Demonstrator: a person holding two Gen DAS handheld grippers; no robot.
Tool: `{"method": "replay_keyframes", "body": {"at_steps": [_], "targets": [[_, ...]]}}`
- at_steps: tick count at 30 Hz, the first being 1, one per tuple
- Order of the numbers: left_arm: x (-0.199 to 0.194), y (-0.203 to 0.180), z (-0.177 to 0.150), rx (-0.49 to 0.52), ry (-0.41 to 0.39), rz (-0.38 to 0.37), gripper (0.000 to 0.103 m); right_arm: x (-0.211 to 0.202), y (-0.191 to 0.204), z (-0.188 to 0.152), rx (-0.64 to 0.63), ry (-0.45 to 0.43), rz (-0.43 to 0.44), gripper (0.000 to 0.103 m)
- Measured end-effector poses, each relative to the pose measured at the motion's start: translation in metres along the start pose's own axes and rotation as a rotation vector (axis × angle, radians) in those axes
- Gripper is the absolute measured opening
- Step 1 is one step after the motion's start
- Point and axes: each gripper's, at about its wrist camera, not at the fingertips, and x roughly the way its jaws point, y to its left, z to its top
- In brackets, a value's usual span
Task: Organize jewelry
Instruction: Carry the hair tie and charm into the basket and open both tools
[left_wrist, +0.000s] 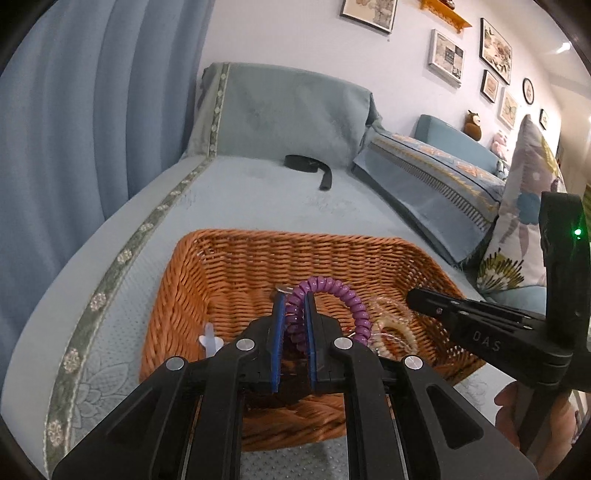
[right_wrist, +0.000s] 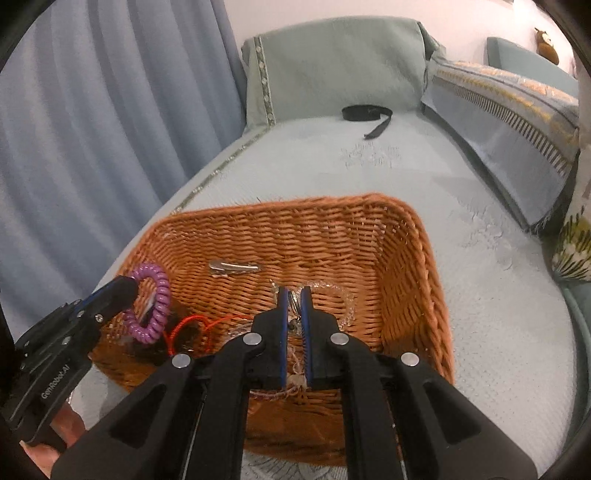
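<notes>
Over the woven wicker basket (right_wrist: 406, 258) on the sofa, the left gripper (left_wrist: 295, 302) pinched a purple coiled band (left_wrist: 354, 306) while the right gripper (right_wrist: 294, 295) closed narrowly on a small metal piece (too small to name), so sorting seemed underway, each needing a gentle release.

White letters "DAS" stand on the black body of the right gripper (left_wrist: 413, 299), seen from the left wrist camera. White lettering "GenRobot.AI" runs along the black body of the left gripper (right_wrist: 127, 286), seen from the right wrist camera. The framed pictures (left_wrist: 447, 55) on the wall carry marks too small to read.
</notes>
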Motion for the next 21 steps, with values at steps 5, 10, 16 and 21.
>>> {"method": "replay_keyframes", "body": {"at_steps": [5, 10, 16, 21], "targets": [[-0.001, 0.007, -0.002, -0.017, 0.0, -0.042, 0.013, 0.008, -0.009, -0.004, 0.028, 0.021, 0.003, 0.007], [-0.02, 0.01, -0.003, -0.038, -0.032, -0.053, 0.044, -0.004, -0.016, -0.005, 0.071, 0.008, 0.038, 0.022], [-0.063, 0.011, -0.01, -0.038, -0.06, -0.056, 0.055, -0.034, -0.01, -0.014, 0.082, -0.014, 0.068, 0.032], [-0.11, 0.012, -0.013, -0.052, -0.096, -0.064, 0.06, -0.079, 0.002, -0.031, 0.069, -0.082, 0.071, 0.053]]}}
